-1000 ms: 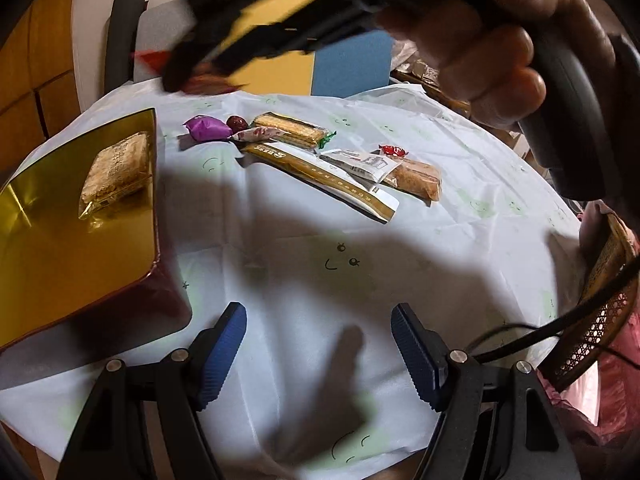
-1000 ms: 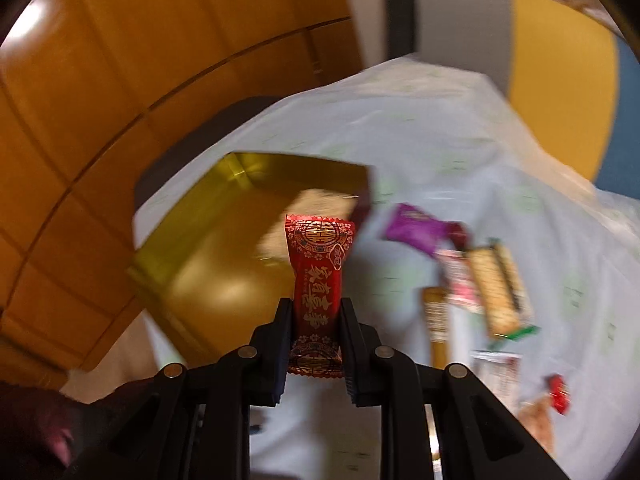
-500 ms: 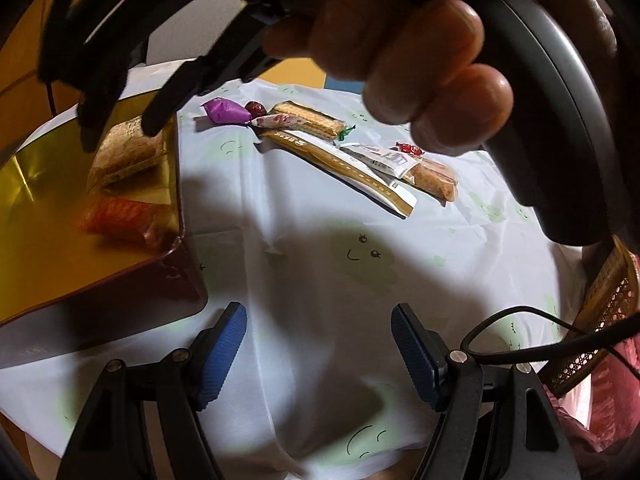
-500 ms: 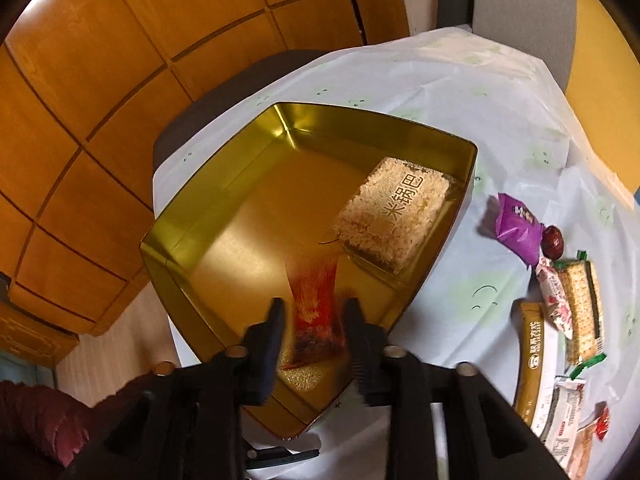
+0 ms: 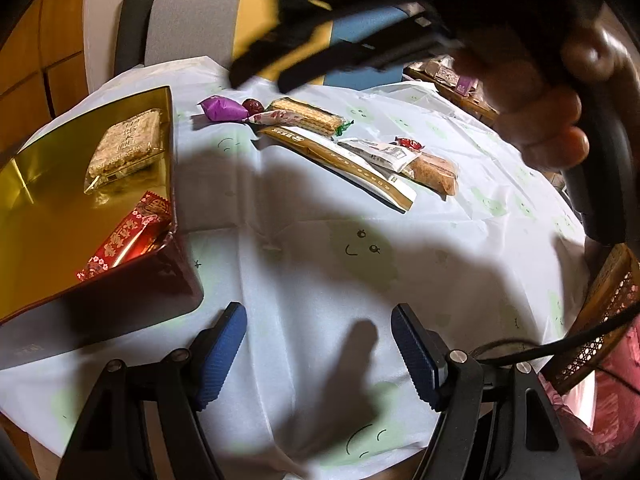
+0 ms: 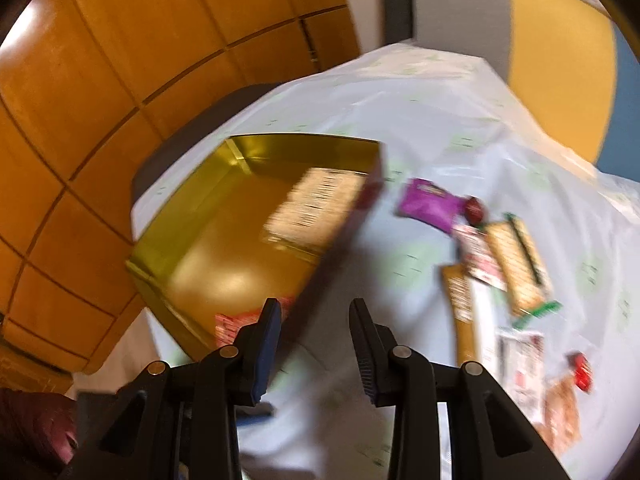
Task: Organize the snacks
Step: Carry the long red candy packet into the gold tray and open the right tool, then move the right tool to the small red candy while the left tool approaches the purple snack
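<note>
In gold tin [image 5: 60,200], red packet [image 5: 128,236] (off fingers [image 6: 268,336])

Tin on the left, loose snacks off to its right, all on the worktop [image 5: 460,248]

The tin [image 5: 48,216] holds 2 packs: the rice cake pack [image 5: 124,148] toward its far side, the patterned candy pack [image 5: 128,236] in the near corner against the wall. Just right of the tin lies a small pouch [image 5: 222,109] touching a date [image 5: 252,105], then a wafer pack [image 5: 306,117], with a long stick pack [image 5: 340,164] in front of it, running right toward a wrapped candy [image 5: 409,143]. A chair [image 5: 192,20] stands behind the worktop.
</note>
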The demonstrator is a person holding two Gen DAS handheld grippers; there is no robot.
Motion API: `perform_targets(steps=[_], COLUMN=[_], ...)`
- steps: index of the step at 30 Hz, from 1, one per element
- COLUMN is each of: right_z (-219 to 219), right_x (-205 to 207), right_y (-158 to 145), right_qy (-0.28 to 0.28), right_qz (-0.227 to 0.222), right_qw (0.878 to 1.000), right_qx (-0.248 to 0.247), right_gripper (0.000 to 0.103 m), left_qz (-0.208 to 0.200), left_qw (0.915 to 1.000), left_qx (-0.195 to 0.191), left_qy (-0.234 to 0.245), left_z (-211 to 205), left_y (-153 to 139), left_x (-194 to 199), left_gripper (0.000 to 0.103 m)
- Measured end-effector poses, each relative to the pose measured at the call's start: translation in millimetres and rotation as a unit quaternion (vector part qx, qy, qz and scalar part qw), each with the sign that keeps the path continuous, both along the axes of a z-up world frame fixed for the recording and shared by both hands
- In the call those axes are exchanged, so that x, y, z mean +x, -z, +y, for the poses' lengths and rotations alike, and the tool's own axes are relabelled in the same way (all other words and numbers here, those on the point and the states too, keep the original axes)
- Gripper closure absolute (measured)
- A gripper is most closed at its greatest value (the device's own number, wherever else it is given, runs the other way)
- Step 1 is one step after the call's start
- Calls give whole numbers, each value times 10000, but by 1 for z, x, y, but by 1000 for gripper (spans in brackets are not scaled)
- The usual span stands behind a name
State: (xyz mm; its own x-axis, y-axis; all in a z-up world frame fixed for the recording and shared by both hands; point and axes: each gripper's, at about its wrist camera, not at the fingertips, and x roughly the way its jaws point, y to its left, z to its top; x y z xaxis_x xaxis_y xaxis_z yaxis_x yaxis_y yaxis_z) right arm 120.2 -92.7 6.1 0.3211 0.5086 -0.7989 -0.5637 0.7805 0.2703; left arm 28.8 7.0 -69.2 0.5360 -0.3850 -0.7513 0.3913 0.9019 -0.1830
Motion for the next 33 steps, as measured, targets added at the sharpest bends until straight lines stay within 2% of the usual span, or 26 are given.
perform_targets(steps=[7, 14, 19, 25, 33], right_z=[-74, -156, -199, -224, -217], right_x=[3, 13, 21, 26, 30], right_y=[8, 14, 24, 43, 60], right_qy=[769, 1595, 1948, 2192, 2044], right_qz=[-41, -75, 61, 245, 274], right_qw=[9963, 9839, 9764, 9720, 9767], right_qx=[-382, -798, -935, -806, -587], right_gripper=[67, 67, 67, 67, 67], left_qz=[-106, -85, -69, -86, -214], left_qw=[9998, 9996, 9993, 9985, 9971], left_qx=[90, 170, 252, 421, 708], left_qy=[110, 196, 281, 344, 180], left_z=[-4, -13, -21, -31, -24], left_y=[-6, -13, -18, -38, -76], left_x=[-1, 0, 2, 12, 50], left_gripper=[28, 27, 27, 27, 27])
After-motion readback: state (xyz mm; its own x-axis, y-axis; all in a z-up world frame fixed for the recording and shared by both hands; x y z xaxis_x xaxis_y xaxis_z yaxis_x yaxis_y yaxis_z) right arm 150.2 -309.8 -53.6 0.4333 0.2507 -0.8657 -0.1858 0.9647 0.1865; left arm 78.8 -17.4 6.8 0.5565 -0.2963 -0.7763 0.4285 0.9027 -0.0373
